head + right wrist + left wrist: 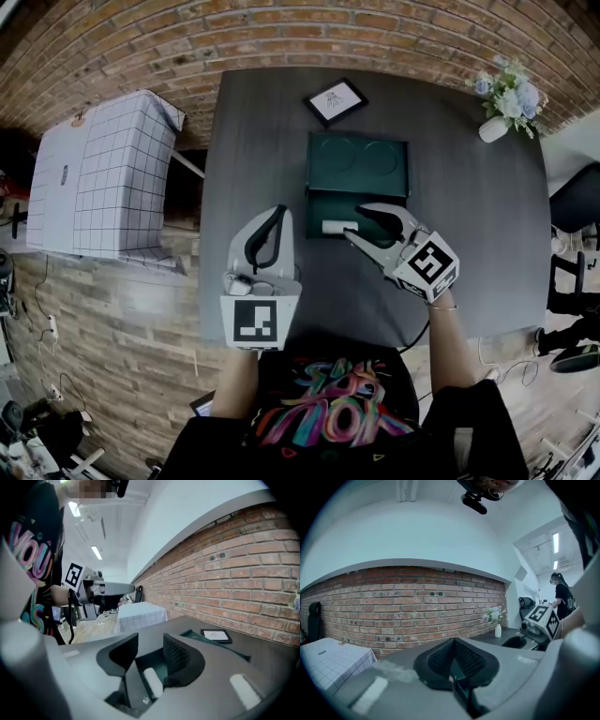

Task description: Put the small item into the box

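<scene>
Jaws of the right gripper stand apart astride the small item, lying lengthwise between them inside the box; the left gripper, jaws together, is farther off.

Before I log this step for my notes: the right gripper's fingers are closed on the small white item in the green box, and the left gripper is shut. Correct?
No. The right gripper has its fingers apart, not closed; the right gripper view shows the small white item lying between them in the green box. The left gripper is shut.
</scene>
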